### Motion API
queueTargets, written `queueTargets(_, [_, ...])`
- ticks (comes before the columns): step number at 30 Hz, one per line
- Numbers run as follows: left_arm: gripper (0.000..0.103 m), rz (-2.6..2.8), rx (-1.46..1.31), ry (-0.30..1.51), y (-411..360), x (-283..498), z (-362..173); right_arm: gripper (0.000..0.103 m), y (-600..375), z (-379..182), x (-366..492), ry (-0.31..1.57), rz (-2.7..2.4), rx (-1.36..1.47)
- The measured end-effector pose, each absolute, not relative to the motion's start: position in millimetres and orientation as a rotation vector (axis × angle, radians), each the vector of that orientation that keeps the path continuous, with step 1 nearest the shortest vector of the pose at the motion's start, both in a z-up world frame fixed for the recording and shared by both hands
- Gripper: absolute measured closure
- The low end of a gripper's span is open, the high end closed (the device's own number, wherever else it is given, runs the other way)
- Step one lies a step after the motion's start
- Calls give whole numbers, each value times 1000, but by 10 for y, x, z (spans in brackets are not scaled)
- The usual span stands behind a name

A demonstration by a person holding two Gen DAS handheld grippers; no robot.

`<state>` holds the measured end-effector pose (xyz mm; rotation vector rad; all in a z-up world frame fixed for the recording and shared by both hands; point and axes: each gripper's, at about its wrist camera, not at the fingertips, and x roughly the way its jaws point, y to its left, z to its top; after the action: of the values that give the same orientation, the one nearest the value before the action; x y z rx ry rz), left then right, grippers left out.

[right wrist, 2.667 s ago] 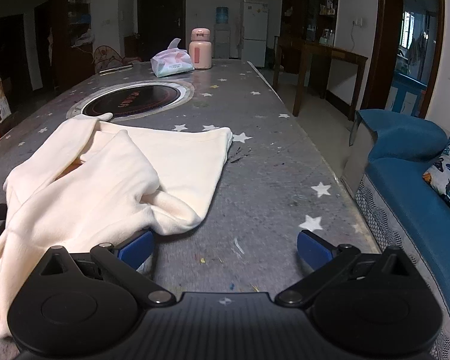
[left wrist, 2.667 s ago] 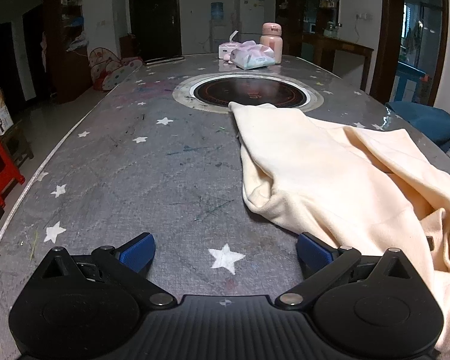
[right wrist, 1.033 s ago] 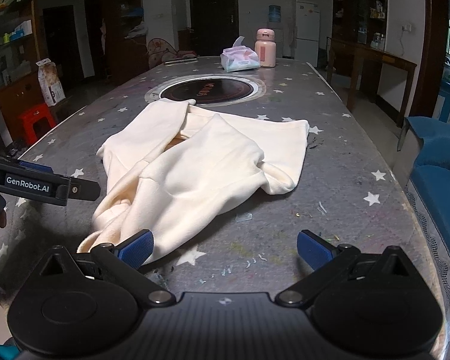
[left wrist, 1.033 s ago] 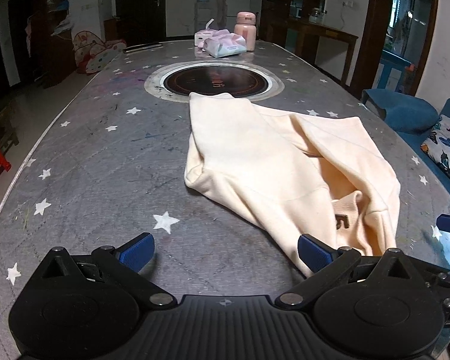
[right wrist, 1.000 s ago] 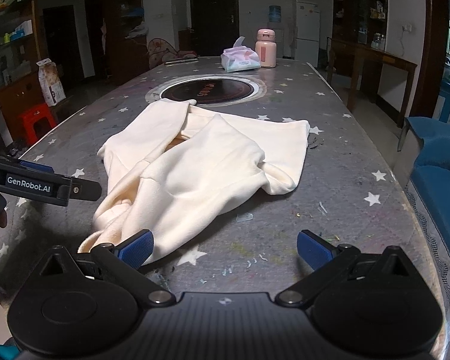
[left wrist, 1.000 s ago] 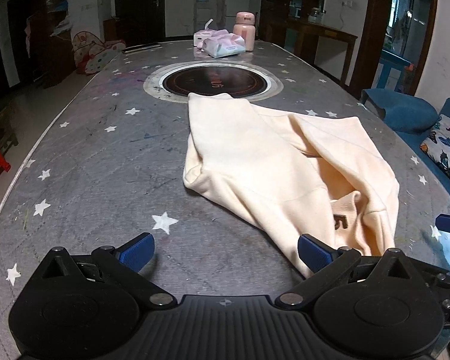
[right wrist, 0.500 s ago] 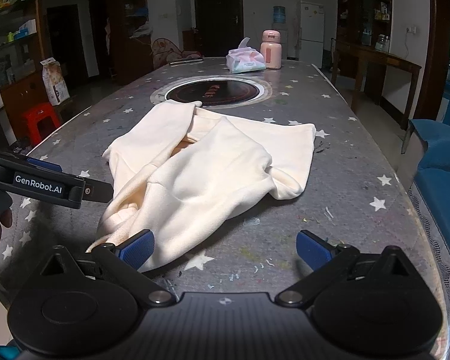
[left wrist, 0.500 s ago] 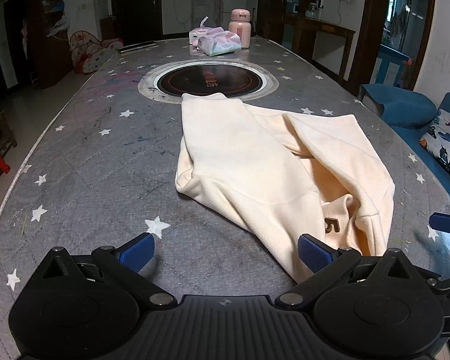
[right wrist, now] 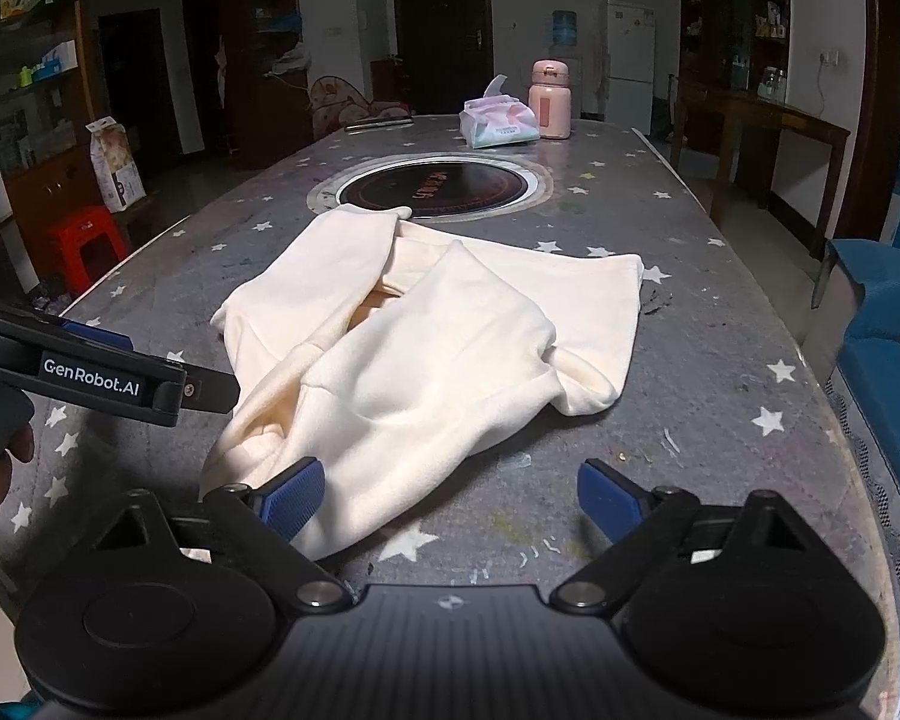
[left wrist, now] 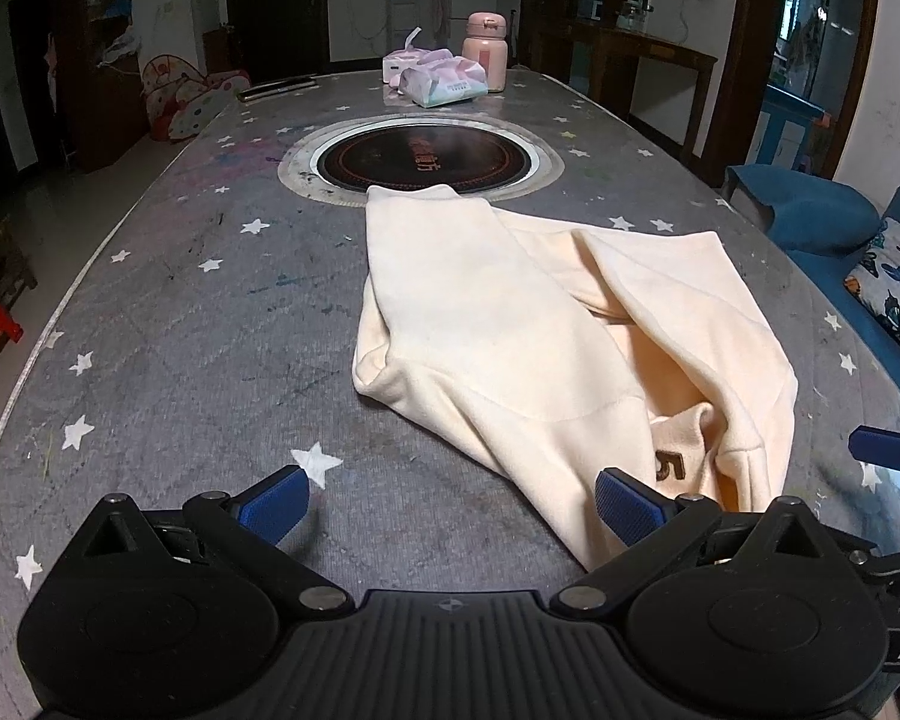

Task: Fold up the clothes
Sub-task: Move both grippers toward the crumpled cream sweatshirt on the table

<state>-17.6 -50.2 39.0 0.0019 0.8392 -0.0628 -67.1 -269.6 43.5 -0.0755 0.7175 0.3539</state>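
One brown mark (left wrist: pixel 669 463) on sweatshirt (left wrist: pixel 510 324) — perhaps "5".

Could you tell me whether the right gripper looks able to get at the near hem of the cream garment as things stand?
Probably yes. The right gripper has nothing between its closing jaws, and the cream garment ends just ahead of its left finger, nothing between.

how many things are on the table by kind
cream garment: 1
tissue packs: 2
pink bottle: 1
dark flat bar at the far edge: 1
total: 5
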Motion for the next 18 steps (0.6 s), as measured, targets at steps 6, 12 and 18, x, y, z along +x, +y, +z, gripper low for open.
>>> queueTargets(6, [0,-61,3,835,-494,-110,422,13,-2675,469,-623,711,365,-86])
queueTargets(12, [0,-55,-2,841,-499,-3,449,14,-2645,514,-562,703,372,-99])
queueTargets(18, [0,-69,4,839,-552,78,477,19,-2648,550,-494,697,374,-97])
